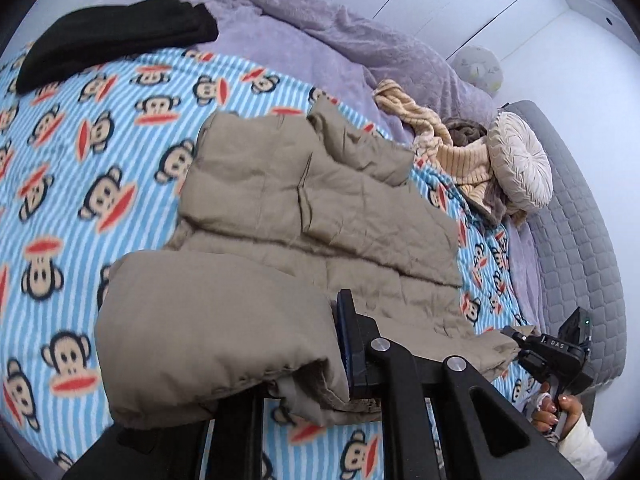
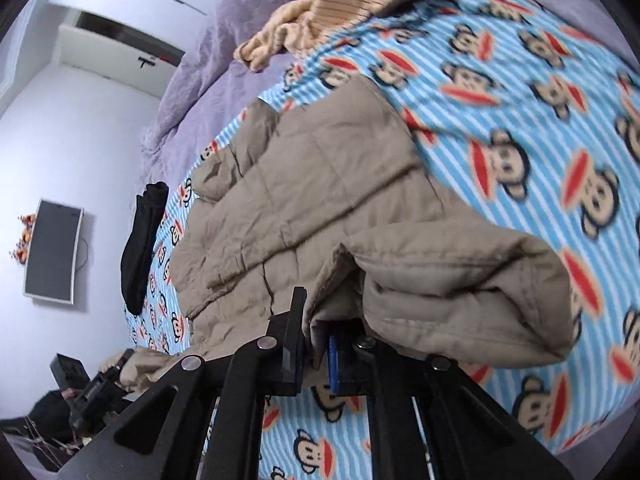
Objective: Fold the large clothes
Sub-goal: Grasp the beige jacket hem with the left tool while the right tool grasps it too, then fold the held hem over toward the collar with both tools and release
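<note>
Right now a tan quilted jacket [image 1: 320, 216] is lying spread across a blue-striped blanket [image 1: 80, 184] printed with monkey faces, which is covering the bed. The left gripper [image 1: 320, 344] is clamping a puffy folded edge of the jacket at the near side, its jaws closed on the padded fabric, with only the right finger and its blue pad showing past the bulge of cloth. The right gripper [image 2: 320, 344] is likewise pinching a bunched edge of the same jacket, its jaws closed on the fabric with a blue pad showing between the black fingers. In the left wrist view, the right gripper is appearing at the far right, held by a hand [image 1: 554, 412] in a white sleeve and touching the jacket's near corner.

A black garment [image 1: 112, 40] is lying folded at the blanket's far left corner, well apart from the jacket. A lilac plush cover [image 1: 340, 40] is bunching along the far edge of the bed, and a cream-and-yellow knitted garment [image 1: 452, 148] is lying crumpled beside a round pleated cushion [image 1: 520, 168], near the grey quilted headboard [image 1: 580, 248]. In the right wrist view a dark wall-mounted screen [image 2: 52, 252] is showing on the white wall at the left.
</note>
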Tool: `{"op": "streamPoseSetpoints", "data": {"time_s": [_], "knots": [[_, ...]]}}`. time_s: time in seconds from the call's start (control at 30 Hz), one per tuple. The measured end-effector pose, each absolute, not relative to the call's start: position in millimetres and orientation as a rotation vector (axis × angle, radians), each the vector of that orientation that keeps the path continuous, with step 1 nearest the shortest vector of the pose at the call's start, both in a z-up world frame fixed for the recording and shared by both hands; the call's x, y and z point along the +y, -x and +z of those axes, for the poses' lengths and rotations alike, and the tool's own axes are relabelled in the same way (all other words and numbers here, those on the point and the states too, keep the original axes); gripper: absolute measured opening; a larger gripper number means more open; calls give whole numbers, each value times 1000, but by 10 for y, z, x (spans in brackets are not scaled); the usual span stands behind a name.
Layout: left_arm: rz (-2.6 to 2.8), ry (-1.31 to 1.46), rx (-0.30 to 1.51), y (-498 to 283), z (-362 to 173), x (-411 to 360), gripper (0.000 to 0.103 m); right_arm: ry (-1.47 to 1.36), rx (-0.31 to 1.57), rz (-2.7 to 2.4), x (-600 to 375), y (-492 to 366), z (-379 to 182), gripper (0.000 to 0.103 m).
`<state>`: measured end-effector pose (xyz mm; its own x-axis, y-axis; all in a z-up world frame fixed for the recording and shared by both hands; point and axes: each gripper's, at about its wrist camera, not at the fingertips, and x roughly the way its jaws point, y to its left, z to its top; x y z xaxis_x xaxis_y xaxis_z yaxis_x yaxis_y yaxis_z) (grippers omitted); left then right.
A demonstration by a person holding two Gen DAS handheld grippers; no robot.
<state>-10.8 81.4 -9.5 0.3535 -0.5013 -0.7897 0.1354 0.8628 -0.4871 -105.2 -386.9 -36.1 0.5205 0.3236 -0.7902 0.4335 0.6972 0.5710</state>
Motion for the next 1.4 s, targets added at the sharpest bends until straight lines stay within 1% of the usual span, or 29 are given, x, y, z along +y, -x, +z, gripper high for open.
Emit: {"op": "streamPoseSetpoints", "data": {"time_s": [0.1, 0.2, 0.3, 0.43, 0.63, 0.77, 0.9, 1.03, 1.1, 1.13, 1.17, 1.2, 1.23, 1.3, 1.33, 1.37, 1.4], "knots": [[-363, 360, 1074, -329, 37, 663, 17, -751, 1038, -28, -3966, 477, -180, 10], [-279, 380, 1025, -767, 43, 552, 17, -674, 1025, 1, -4055, -94, -122, 10], [-208, 375, 1014, -1175, -93, 448, 17, -630, 1035, 6, -4114, -624, -209, 10], [-136, 310, 1054, -1591, -450, 337, 17, -607, 1049, -7, -4156, -1119, -482, 10], [-72, 259, 1138, -1996, -1144, 315, 17, -673, 1085, -50, -4173, -1475, -1139, 10], [-71, 243, 1146, -2157, -1443, 250, 17, -753, 1065, -69, -4219, -1550, -1495, 12], [-80, 170, 1120, -2185, -1536, 123, 18, -789, 1038, -77, -4219, -1535, -1671, 12], [-94, 108, 1112, -2146, -1412, 73, 18, -793, 1064, -90, -4219, -1522, -1575, 15], [-128, 86, 1092, -2073, -1260, 89, 28, -742, 1076, -94, -4206, -1498, -1413, 23], [-151, 101, 1078, -2014, -1171, 121, 49, -714, 1069, -94, -4206, -1470, -1332, 38], [-157, 113, 1050, -1940, -1069, 159, 80, -684, 1054, -94, -4194, -1418, -1226, 62], [-137, 111, 1010, -1866, -962, 195, 92, -657, 1034, -92, -4179, -1354, -1117, 70], [-120, 104, 956, -1783, -843, 222, 98, -634, 1009, -83, -4156, -1283, -1015, 72], [-126, 95, 920, -1710, -679, 236, 98, -578, 1006, -56, -4089, -1200, -904, 71], [-133, 102, 916, -1698, -635, 232, 98, -553, 1009, -40, -4040, -1180, -885, 62], [-151, 116, 921, -1701, -621, 214, 98, -525, 1022, -18, -3973, -1180, -898, 43], [-189, 127, 943, -1725, -646, 159, 97, -495, 1047, 3, -3896, -1201, -947, 36]]}}
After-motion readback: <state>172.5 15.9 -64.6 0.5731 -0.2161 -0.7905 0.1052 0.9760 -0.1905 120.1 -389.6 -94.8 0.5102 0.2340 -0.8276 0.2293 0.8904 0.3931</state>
